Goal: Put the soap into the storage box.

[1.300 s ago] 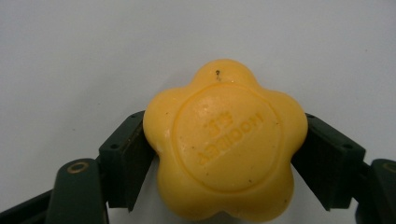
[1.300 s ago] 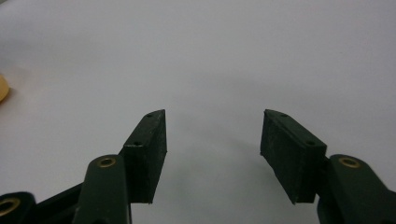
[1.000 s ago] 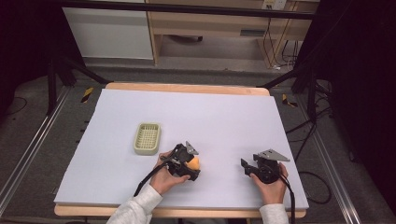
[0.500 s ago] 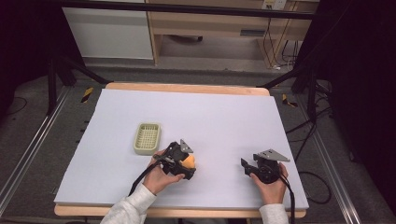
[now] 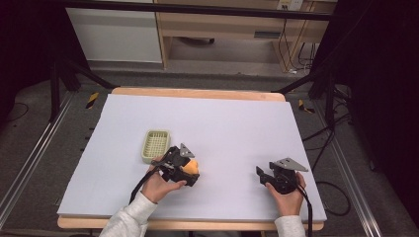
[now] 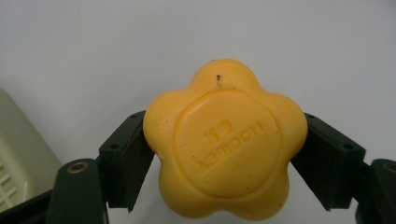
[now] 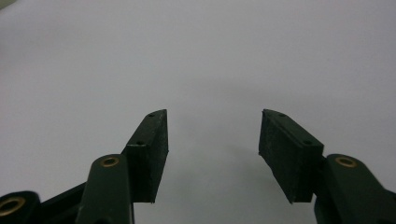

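- I'm holding the left gripper (image 5: 193,170) near the surface's near edge, left of its centre line; jaws are clamping the yellow flower-shaped soap (image 6: 224,142), one pad pressing on each side.
- In the left gripper view the soap is sitting between the two black jaws, embossed round face toward the camera, lettering reading upside down, a small dark speck on its top lobe.
- In the high view the soap (image 5: 191,167) is showing as an orange-yellow lump at the gripper's tip, over the white surface (image 5: 232,123); I can't tell from here whether it's touching the sheet.
- I'm keeping the right gripper (image 5: 260,172) near the near edge too, toward the near right corner, well apart from the left one.
- Its jaws have just been closing, but the right gripper view is showing a clear gap between the pads (image 7: 150,154) with nothing in it, bare sheet beyond.
- The pale green basket (image 5: 155,145) is lying just beyond and left of the left gripper, toward the left edge; its corner (image 6: 21,154) is peeking in at the left of the left gripper view.
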A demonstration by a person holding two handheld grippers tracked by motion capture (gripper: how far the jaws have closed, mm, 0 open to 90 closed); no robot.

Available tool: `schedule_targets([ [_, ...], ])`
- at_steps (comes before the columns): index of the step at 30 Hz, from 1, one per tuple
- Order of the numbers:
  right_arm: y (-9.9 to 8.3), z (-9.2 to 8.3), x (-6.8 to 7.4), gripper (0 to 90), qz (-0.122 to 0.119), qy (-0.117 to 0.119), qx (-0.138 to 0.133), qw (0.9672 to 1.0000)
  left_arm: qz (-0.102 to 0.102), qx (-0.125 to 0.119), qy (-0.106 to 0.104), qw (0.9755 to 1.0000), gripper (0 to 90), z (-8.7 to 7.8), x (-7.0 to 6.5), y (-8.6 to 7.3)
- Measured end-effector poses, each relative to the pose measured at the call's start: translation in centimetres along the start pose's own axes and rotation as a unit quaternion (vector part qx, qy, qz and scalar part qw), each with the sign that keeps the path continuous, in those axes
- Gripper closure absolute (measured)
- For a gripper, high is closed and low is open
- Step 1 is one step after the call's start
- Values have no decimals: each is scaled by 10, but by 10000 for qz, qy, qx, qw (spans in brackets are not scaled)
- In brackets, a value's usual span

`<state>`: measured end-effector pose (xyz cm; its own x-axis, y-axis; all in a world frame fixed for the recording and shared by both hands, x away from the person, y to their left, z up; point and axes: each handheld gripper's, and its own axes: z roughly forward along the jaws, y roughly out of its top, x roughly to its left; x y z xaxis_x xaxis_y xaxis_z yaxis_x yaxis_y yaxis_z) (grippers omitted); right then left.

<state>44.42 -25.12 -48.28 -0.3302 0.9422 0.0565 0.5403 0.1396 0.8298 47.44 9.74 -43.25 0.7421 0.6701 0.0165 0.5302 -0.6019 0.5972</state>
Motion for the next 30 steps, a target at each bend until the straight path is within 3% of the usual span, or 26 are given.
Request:
schedule_targets([
  [11, 0, 1, 0, 415, -23, -78, -29, 10000, -298, -174, 164, 9993, 248, -21, 24, -5],
  [16, 0, 0, -1, 414, -32, -111, -48, 9999, -416, -278, 177, 9986, 248, -26, 28, -4],
  [22, 0, 0, -1, 416, 53, -73, -27, 10000, -436, -293, 242, 9983, 248, -32, 36, -2],
  [30, 0, 0, -1, 420, -14, -91, -24, 10000, -478, -358, 389, 9975, 248, -40, 44, 4],
])
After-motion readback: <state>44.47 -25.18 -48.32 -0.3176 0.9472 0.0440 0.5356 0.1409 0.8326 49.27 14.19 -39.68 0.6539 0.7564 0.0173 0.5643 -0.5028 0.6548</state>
